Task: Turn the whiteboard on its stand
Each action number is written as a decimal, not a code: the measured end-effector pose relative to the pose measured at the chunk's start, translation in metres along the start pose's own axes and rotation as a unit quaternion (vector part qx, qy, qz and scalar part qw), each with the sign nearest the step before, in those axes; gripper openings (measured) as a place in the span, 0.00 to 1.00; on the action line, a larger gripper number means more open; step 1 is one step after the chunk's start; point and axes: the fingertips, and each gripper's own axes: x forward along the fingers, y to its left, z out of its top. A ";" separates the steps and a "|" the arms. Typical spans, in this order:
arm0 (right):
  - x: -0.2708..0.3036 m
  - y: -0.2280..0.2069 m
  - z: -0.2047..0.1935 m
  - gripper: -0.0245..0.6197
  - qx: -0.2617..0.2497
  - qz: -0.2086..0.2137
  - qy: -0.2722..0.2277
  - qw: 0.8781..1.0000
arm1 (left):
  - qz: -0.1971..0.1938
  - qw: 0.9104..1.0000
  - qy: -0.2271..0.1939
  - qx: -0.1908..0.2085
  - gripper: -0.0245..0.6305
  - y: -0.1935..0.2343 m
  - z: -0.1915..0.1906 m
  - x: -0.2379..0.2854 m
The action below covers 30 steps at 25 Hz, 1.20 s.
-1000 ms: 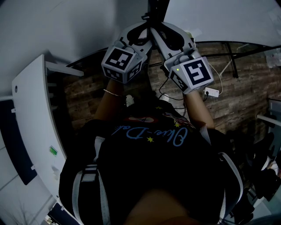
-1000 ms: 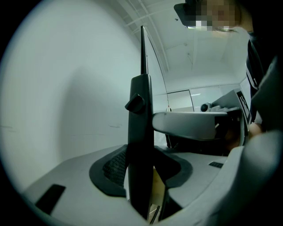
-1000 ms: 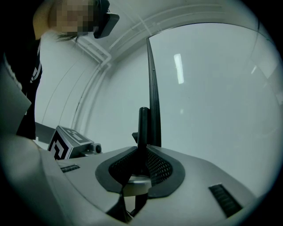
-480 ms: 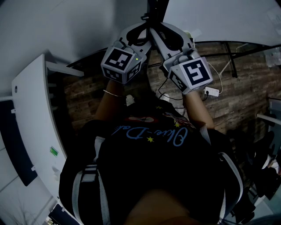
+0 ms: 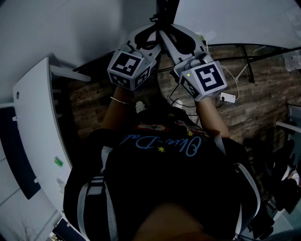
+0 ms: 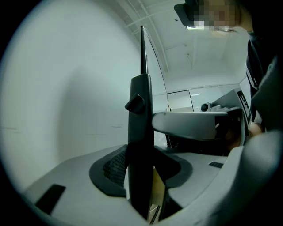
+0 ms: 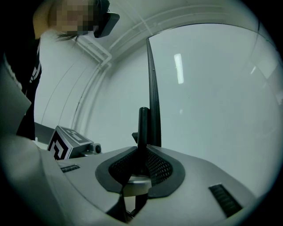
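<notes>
The whiteboard [image 5: 235, 21] stands in front of me, and its black frame edge [image 5: 167, 9] runs up at the top middle of the head view. Both grippers are raised to that edge, side by side. My left gripper [image 5: 154, 29] is shut on the black frame edge [image 6: 139, 132], which fills the gap between its pads; the white board face [image 6: 66, 88] lies to its left. My right gripper [image 5: 165, 32] is shut on a thin black rod [image 7: 143, 128] just in front of the frame edge [image 7: 153, 88], with the board face [image 7: 208, 97] to the right.
A white cabinet panel [image 5: 33, 132] stands close on my left. Below lies a brick-patterned floor [image 5: 263, 103] with cables and a white adapter [image 5: 226, 98]. Black stand bars [image 5: 248, 66] cross at the right. My own torso fills the lower head view.
Both grippers have drifted a touch to the left on the frame edge. Their grips look the same.
</notes>
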 end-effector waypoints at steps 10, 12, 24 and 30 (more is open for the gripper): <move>0.001 0.005 0.001 0.15 -0.001 0.004 0.003 1.000 | 0.003 1.000 0.003 0.001 0.31 0.001 0.000 -0.005; 0.003 0.010 0.000 0.15 -0.001 0.006 0.004 1.000 | 0.003 1.000 0.003 0.000 0.31 0.002 -0.001 -0.010; 0.005 0.018 0.002 0.15 -0.001 0.012 0.002 1.000 | 0.007 1.000 0.003 0.002 0.31 0.004 0.001 -0.018; 0.005 0.019 0.003 0.15 0.000 0.014 0.002 1.000 | 0.010 1.000 0.004 0.002 0.31 0.004 0.002 -0.019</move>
